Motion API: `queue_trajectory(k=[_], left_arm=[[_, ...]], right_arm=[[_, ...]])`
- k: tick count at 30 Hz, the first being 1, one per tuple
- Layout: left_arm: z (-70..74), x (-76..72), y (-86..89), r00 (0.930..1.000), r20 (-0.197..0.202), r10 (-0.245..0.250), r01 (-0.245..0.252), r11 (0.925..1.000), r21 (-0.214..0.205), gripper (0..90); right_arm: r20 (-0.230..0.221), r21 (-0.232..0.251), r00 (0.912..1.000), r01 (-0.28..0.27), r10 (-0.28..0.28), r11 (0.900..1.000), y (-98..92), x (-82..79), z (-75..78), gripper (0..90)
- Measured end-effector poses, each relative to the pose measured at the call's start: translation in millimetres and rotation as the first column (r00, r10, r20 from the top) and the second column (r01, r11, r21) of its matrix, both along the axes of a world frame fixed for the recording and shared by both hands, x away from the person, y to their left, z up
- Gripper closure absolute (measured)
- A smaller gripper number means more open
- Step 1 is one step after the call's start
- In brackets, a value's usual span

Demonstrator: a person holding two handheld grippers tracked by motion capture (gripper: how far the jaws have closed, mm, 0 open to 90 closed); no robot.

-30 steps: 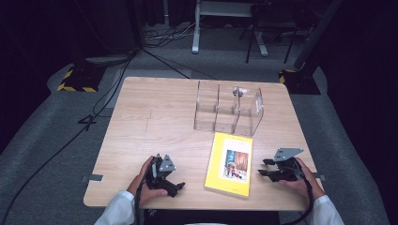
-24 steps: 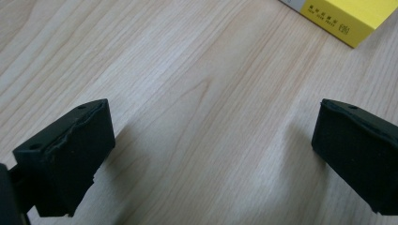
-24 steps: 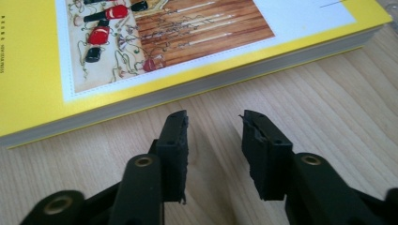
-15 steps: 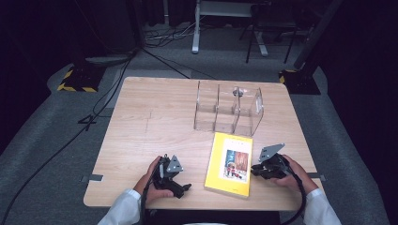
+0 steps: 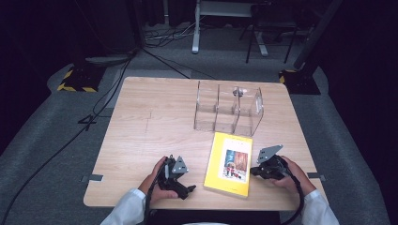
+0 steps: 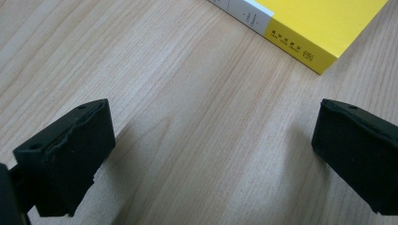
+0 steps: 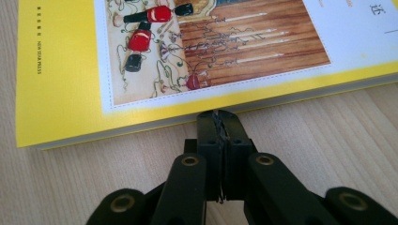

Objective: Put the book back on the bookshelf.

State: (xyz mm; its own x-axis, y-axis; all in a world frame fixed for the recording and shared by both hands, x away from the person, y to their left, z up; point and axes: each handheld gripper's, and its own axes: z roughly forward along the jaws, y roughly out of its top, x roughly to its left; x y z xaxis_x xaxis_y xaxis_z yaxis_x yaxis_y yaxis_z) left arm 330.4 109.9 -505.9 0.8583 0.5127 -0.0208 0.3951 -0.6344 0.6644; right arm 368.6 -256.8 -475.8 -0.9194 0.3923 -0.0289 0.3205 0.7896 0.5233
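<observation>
Yellow book lying flat near the table's front edge, closed right gripper nosing up to its side

The yellow book [image 5: 229, 164] is lying flat on the wooden table [image 5: 155, 122], just in front of the clear acrylic organizer [image 5: 228, 108]. The right gripper [image 7: 218, 123] is sitting at the book's right long edge, tips right up against the page side; its jaws have just been closing and are now pressed together with nothing between them. The right hand [image 5: 292, 172] is resting low on the table, gripper pointing sideways at the book. The left gripper [image 6: 211, 154] is sitting on the other side, jaws spread wide over bare wood, the book's spine corner near but apart from them. The left hand [image 5: 157, 180] is wrapping around its body, low on the table.
</observation>
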Motion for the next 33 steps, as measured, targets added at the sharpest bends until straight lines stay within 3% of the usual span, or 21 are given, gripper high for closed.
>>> queue_trajectory(k=[2,7,13,19,22,26,31,33], left_arm=[[0.0,0.0,0.0,1.0000,0.000,0.000,0.000,1.0000,0.000,0.2],[0.0,0.2,-0.2,1.0000,0.001,-0.003,0.003,1.0000,0.000,0.3],[0.4,-0.6,-0.9,1.0000,0.001,-0.005,0.005,1.0000,0.004,0.6],[0.5,-0.5,-0.7,1.0000,0.001,-0.006,0.006,1.0000,0.007,0.6],[0.5,-0.7,-0.7,1.0000,0.002,-0.005,0.005,1.0000,0.006,0.6],[0.5,-0.7,-0.7,1.0000,0.002,-0.005,0.005,1.0000,0.006,0.6],[0.5,-0.7,-0.7,1.0000,0.002,-0.004,0.004,1.0000,0.006,0.6],[0.5,-0.7,-0.7,1.0000,0.002,-0.004,0.004,1.0000,0.006,0.6]], right_arm=[[0.021,0.011,0.9998,0.005,-0.005,0.9999,-0.6,-2.6,0.9,90.0],[0.044,0.125,0.9986,0.025,-0.031,0.9918,-5.6,-5.2,10.9,90.0],[0.063,0.178,0.9971,0.030,-0.042,0.9835,-3.6,-5.4,15.7,90.0],[0.047,0.103,0.9988,0.006,-0.011,0.9947,2.2,-9.4,5.8,90.0],[0.048,0.028,0.9987,-0.018,0.017,0.9994,2.5,-16.3,2.6,87.7],[0.009,0.018,0.9994,-0.034,0.034,0.9993,0.3,-20.7,5.3,85.4],[-0.031,-0.058,0.9983,-0.051,0.049,0.9970,8.8,-17.4,3.5,89.2],[-0.037,-0.067,0.9978,-0.057,0.055,0.9961,11.1,-16.7,3.9,89.7]])
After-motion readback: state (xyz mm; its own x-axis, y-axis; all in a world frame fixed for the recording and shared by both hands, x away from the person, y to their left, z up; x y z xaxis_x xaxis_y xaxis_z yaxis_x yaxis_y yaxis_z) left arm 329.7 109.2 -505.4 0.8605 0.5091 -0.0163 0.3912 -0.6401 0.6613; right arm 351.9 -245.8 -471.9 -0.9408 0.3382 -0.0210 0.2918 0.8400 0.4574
